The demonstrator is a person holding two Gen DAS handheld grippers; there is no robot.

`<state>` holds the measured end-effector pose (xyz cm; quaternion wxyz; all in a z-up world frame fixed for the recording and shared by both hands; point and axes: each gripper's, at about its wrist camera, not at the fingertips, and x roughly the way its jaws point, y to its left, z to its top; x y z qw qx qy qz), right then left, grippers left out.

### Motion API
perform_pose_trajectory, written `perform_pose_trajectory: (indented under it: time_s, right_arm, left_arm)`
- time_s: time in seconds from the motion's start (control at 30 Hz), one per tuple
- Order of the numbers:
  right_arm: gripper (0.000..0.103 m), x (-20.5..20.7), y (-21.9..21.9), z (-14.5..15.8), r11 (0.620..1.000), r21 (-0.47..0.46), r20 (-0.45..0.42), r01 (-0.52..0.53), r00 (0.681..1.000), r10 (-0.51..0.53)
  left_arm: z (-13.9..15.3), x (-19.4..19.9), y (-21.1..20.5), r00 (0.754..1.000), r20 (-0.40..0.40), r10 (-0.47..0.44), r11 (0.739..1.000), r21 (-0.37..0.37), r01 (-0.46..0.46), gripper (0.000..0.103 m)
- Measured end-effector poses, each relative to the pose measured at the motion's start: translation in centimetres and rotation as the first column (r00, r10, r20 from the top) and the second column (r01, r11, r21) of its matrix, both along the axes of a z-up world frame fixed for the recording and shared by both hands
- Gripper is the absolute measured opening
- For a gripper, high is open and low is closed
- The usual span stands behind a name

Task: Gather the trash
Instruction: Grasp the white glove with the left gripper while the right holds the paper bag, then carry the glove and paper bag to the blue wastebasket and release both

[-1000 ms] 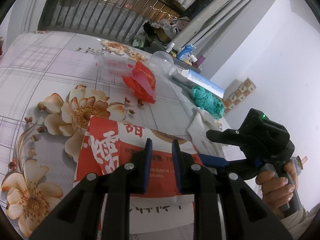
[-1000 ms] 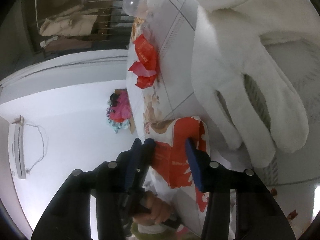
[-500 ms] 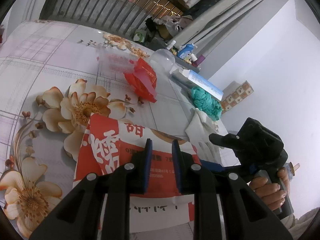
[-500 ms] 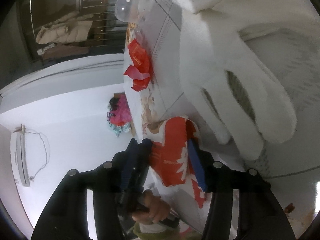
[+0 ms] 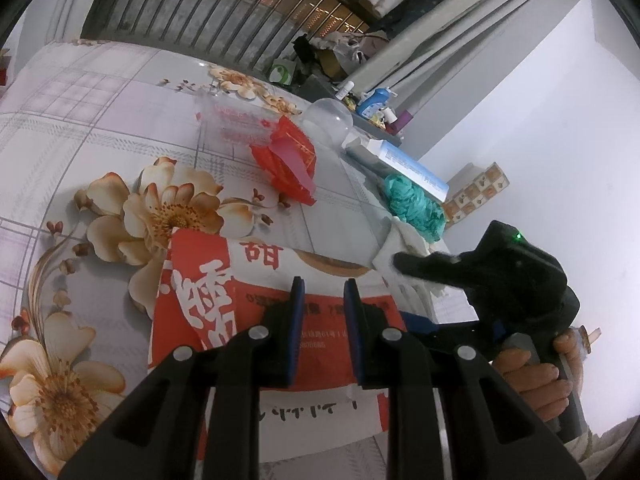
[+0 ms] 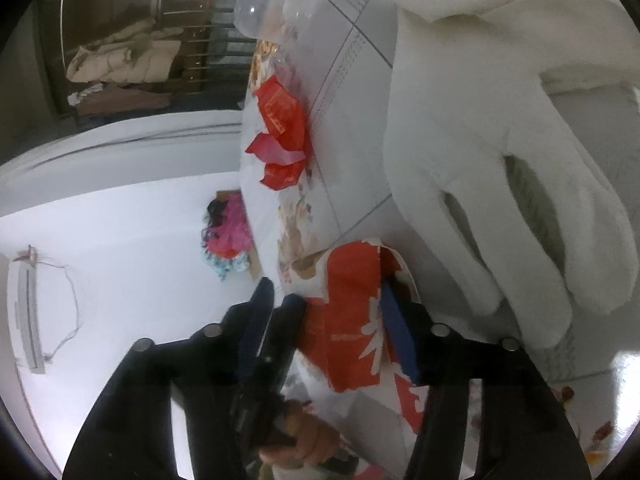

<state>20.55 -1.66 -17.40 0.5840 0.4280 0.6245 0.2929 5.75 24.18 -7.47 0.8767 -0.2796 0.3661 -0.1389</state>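
A red and white paper bag (image 5: pixel 208 292) lies on the flowered tablecloth (image 5: pixel 80 120), its near part lifted. My left gripper (image 5: pixel 325 304) is shut on that near part, with red paper showing in the narrow gap. My right gripper (image 5: pixel 402 288) comes in from the right, held by a hand (image 5: pixel 532 380). In the right wrist view the bag (image 6: pixel 352 312) sits between the right gripper's (image 6: pixel 324 292) closing jaws. Only the right pad touches it. A crumpled red wrapper (image 5: pixel 288 164) lies further back.
A white glove (image 6: pixel 500 160) lies just right of the bag, with a teal crumpled cloth (image 5: pixel 416 204) behind it. A clear plastic tub (image 5: pixel 236 124), a clear dome (image 5: pixel 328 120) and a long white-blue box (image 5: pixel 412 168) stand at the back. A wall runs close on the right.
The right gripper has edged slightly along the bag's right edge. The left gripper and the bag have stayed where they were.
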Motion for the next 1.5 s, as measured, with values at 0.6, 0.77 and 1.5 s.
perform_pose_trajectory:
  time_s: [0.6, 0.77, 1.5]
  right_arm:
    - [0.024, -3.5, -4.2, 0.7, 0.994, 0.075, 0.081, -0.078, 0.994, 0.072]
    - [0.024, -5.5, -10.0, 1.9, 0.995, 0.097, 0.111, -0.034, 0.994, 0.023]
    - [0.024, -8.6, -26.8, 1.8, 0.915, 0.126, 0.175, 0.383, 0.899, -0.400]
  left_arm:
    - [3.3, -2.3, -1.8, 0.997, 0.030, -0.076, 0.997, 0.016, 0.075, 0.020]
    - [5.9, -1.5, -3.7, 0.988, 0.084, -0.131, 0.990, 0.054, 0.127, 0.020]
    - [0.1, 12.4, -17.5, 0.974, -0.139, -0.177, 0.803, 0.552, 0.224, 0.036]
